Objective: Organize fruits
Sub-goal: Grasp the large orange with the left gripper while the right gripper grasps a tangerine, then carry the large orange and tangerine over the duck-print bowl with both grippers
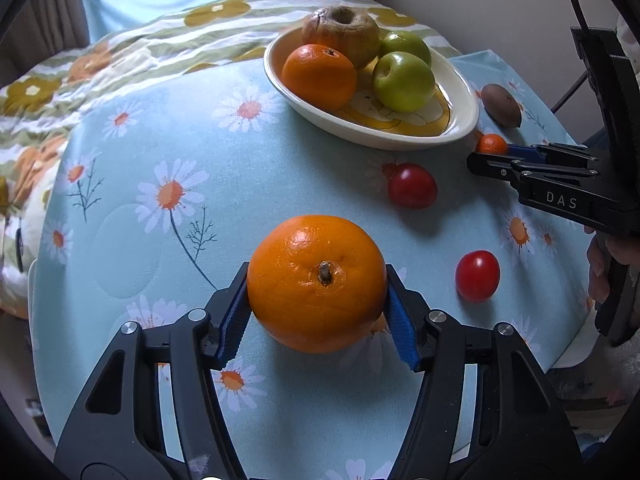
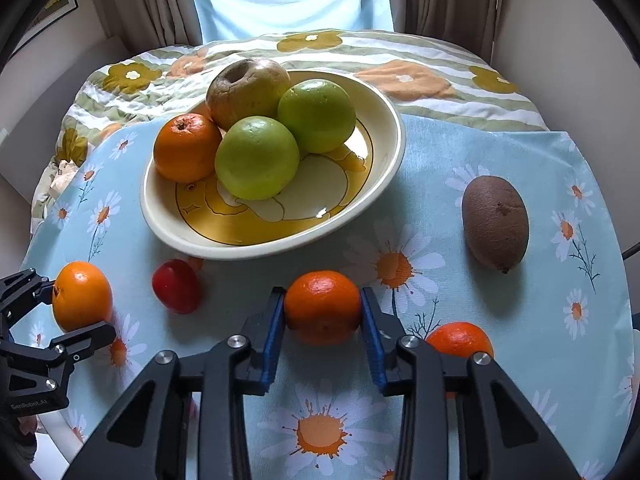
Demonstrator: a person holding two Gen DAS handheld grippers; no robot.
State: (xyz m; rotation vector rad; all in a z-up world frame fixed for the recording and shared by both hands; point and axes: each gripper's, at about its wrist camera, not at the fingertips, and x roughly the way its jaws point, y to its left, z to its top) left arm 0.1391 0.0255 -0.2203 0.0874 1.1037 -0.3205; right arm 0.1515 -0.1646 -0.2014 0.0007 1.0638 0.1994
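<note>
Left wrist view: left gripper pinches a big orange, blue pads pressed on both its flanks, fruit sitting right between the fingertips, stem stub facing the camera. Skin glossy, deep orange, round. Whether it touches the daisy tablecloth or sits just above it, cannot tell. Two red cherry tomatoes lie apart on the cloth to the right, the second tomato nearer the lens. Cream bowl further back holds an orange, two green apples and a wrinkled brown apple. A brown kiwi lies just right of the bowl. Right gripper comes in from the right edge, tips around a small mandarin

Right wrist view: right gripper clamps the small mandarin, no earlier frame to compare, pads touching its left and right sides, fruit dead centre between the fingers, low over the cloth. Matte, slightly flattened, darker orange. Another mandarin lies just right, partly hidden behind the right finger. Bowl straight ahead, kiwi well to the right, one tomato near the bowl's front rim. Left gripper at the left edge with the big orange between its black fingers
</note>
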